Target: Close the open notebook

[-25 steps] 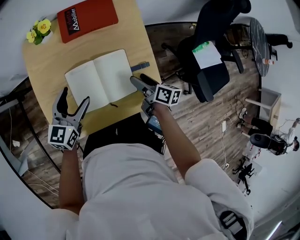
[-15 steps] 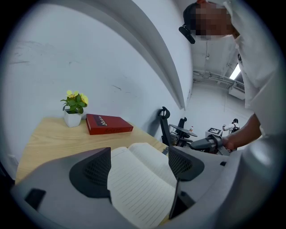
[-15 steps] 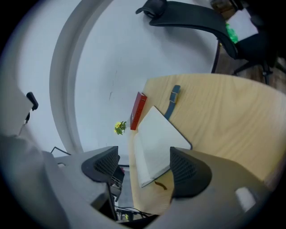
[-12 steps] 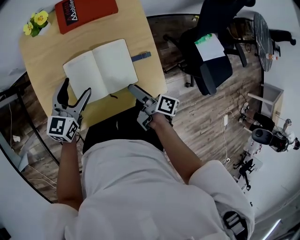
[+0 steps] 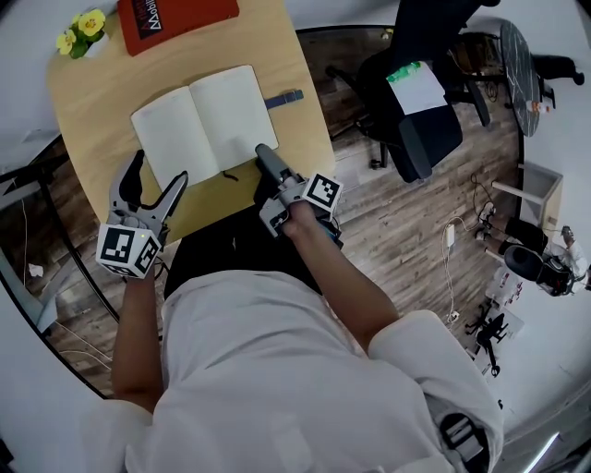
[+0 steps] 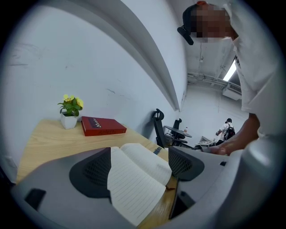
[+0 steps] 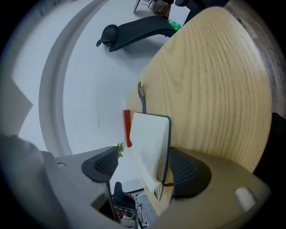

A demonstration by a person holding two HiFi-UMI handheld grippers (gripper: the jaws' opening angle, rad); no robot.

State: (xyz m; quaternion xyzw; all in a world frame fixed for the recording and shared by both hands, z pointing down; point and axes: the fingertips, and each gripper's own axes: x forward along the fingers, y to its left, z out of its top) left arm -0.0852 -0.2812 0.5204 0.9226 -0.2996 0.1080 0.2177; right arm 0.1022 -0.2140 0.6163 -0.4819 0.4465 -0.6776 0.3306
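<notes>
Head view puts the open notebook (image 5: 203, 125) flat on the table (image 5: 92, 102) in the upper left of the frame, both pages facing up. The right tool (image 5: 268, 164) sits at the notebook's lower right corner. The right gripper view shows its jaws apart, with the page block and dark cover edge standing between them and nothing pinched. Whether a jaw already touches the cover I cannot tell. The left tool (image 5: 159, 171) hovers just beside the lower left corner, its jaws spread wide and empty.

The step in hand looks like getting a hold on the right-hand half. One jaw should probably slide under the cover itself, not only the top sheets, so that the whole half lifts together. A light pinch near that corner should do. The half can then swing in an arc over the spine toward the left of the frame. The left tool could press the far page edge so the notebook does not skate on the smooth wood, then clear out before the cover lands. Loose pages may fan, so a slow lift seems wise.

The red book (image 5: 175, 23) and flower pot (image 5: 81, 32) lie well apart.
</notes>
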